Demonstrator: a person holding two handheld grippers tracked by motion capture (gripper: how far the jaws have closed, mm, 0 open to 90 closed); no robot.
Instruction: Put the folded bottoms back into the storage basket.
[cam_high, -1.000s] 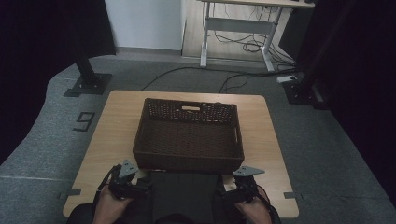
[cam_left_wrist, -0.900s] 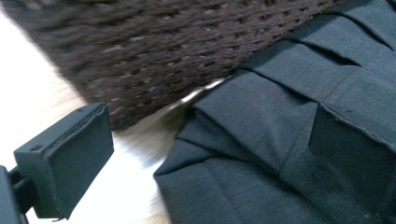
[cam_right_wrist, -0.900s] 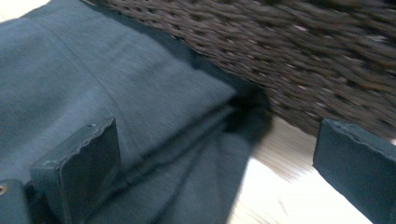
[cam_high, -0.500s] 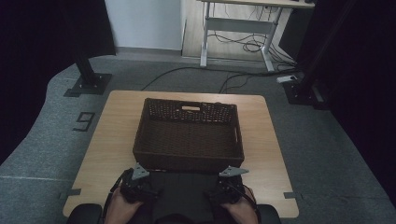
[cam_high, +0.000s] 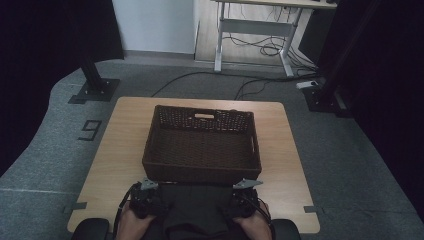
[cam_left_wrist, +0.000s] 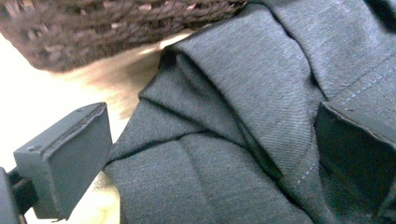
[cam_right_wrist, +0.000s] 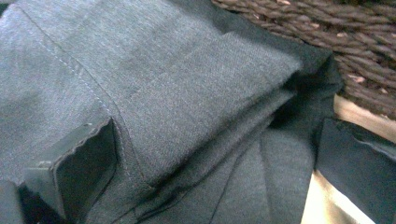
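Both hand-held grippers (cam_high: 145, 192) (cam_high: 244, 192) spread around grey cloth (cam_high: 195, 210) on wooden table (cam_high: 120, 145), grey carpet (cam_high: 45, 150) around

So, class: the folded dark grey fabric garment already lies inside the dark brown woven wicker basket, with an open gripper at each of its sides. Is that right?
Not quite. The high view shows the folded dark grey fabric garment on the light wooden table, in front of the dark brown woven wicker basket, not inside it. The rest holds: the left gripper and right gripper stand open at its sides.
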